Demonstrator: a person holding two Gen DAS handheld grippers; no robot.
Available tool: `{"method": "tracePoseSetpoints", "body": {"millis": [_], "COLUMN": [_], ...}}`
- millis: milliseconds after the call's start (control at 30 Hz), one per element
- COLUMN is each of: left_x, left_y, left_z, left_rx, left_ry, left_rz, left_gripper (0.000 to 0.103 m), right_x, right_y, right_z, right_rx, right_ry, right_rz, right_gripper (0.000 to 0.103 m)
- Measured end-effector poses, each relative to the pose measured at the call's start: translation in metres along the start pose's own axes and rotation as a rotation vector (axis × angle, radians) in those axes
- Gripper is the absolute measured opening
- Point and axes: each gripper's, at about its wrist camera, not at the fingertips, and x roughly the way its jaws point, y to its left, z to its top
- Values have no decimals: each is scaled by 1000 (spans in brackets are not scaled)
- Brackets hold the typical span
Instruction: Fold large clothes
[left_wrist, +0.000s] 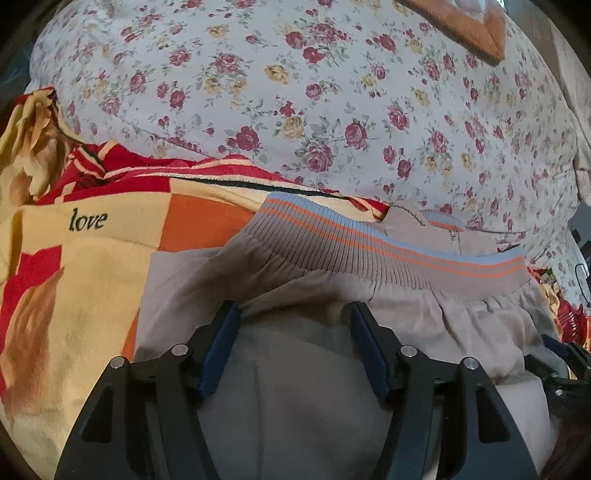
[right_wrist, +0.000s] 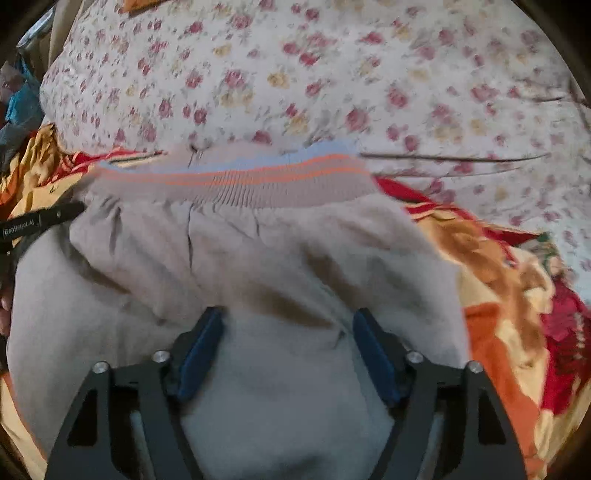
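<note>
Here, one taupe garment (left_wrist: 295, 369) with one ribbed striped waistband (left_wrist: 369, 251) lies on one red-and-yellow blanket (left_wrist: 74, 295) over one floral sheet (left_wrist: 295, 92). My two tongs point steeply down: my left gripper (left_wrist: 293, 314) and my right gripper (right_wrist: 288, 317) both stand wide over the cloth, gripping nothing.

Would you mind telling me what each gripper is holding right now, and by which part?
Nothing: the left gripper and right gripper stand open over the beige garment.
</note>
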Motion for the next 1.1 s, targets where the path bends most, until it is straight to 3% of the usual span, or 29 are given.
{"method": "tracePoseSetpoints", "body": {"millis": [167,233,300,667,1100], "left_x": [-2,-3,-3,1,2], "left_y": [0,1,2,-2,1], "left_z": [-4,-4,-4,-3,-3], "left_rx": [6,5,1,28,20], "left_ry": [-9,-10,-11,-1,-12], "left_rz": [-2,-5,-14,12,-21], "left_gripper": [61,61,61,63,68], "right_x": [-55,-42,-13,1,2], "right_y": [22,37,47,44,50], "right_z": [-13,-17,-25,-32,-23], "right_rx": [-27,-71,-130,-129,-153], "right_ry": [-153,-99,14,-28,-15], "right_rz": [120,130,110,126,101], "right_gripper": [72,80,82,83,86]}}
